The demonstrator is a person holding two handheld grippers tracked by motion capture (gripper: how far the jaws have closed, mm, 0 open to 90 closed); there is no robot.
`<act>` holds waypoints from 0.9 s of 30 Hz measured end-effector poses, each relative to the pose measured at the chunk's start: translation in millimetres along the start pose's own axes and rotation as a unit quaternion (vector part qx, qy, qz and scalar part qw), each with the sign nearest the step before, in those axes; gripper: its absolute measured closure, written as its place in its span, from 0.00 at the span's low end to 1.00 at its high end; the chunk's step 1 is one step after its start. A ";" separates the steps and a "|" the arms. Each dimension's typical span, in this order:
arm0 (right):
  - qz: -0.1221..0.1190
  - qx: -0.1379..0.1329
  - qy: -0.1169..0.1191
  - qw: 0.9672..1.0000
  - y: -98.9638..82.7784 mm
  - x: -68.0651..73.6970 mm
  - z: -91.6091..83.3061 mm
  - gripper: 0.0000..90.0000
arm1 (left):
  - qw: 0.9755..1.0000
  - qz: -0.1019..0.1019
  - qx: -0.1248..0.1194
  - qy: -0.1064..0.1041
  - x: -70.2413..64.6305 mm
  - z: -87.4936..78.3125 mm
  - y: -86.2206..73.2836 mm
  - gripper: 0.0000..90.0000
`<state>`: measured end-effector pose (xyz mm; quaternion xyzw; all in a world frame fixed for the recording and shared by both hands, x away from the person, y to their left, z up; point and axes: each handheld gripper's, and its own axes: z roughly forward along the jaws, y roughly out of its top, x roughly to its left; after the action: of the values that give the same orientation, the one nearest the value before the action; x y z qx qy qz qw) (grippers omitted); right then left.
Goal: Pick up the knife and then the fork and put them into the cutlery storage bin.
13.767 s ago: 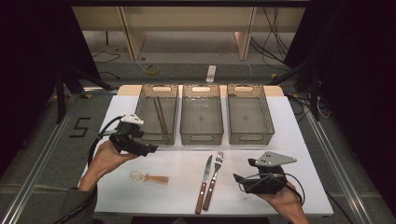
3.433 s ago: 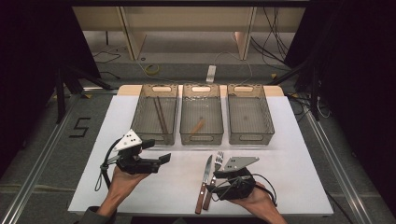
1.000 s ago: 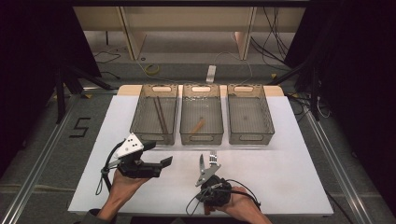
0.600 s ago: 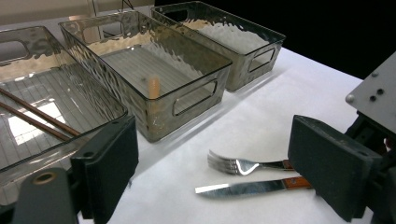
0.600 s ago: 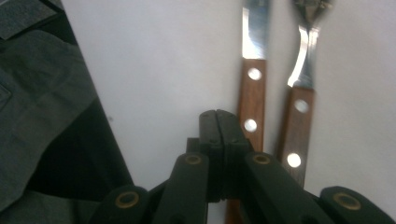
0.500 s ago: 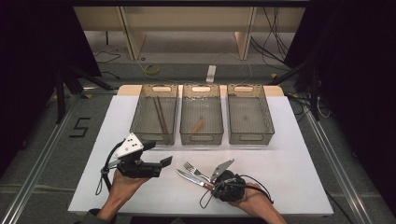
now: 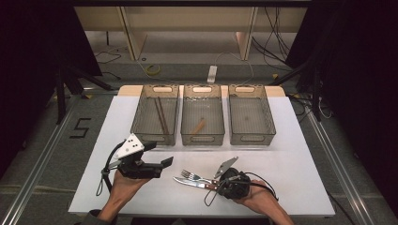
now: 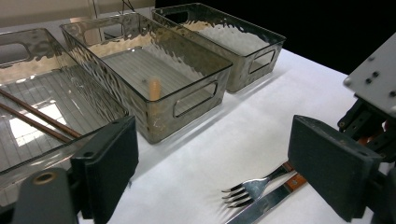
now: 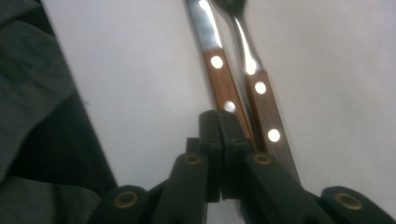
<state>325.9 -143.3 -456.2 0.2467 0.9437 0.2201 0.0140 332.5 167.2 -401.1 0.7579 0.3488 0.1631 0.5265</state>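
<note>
As we look down from the high view, our left gripper hovers wide open at lower left, while our right gripper meets the knife and fork handles at lower centre. From the left gripper view, both lie at bottom right. From the right gripper view, its jaws are nearly closed, gripping nothing, beside the knife handle.

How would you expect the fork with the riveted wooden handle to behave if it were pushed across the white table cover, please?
The wooden-handled steel fork looks rigid, so it probably slides flat rather than rolls. Lying against the knife, it may nudge that along.
</note>
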 end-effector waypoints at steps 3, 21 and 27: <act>-0.010 -0.015 0.018 1.000 6.7 2.1 -7.0 0.75 | 1.000 0.000 0.000 -0.001 -0.1 0.5 0.0 0.17; -0.063 0.015 0.020 0.998 21.4 8.3 5.7 0.32 | 1.000 -0.002 0.000 -0.001 0.0 0.4 0.1 0.17; -0.073 0.032 0.016 0.997 21.6 7.5 7.8 0.40 | 1.000 -0.001 0.001 -0.003 -0.1 0.2 0.2 0.17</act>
<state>330.3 -119.7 -453.4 0.1742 0.9657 0.1924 0.0066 332.6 166.9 -401.0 0.7584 0.3483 0.1605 0.5270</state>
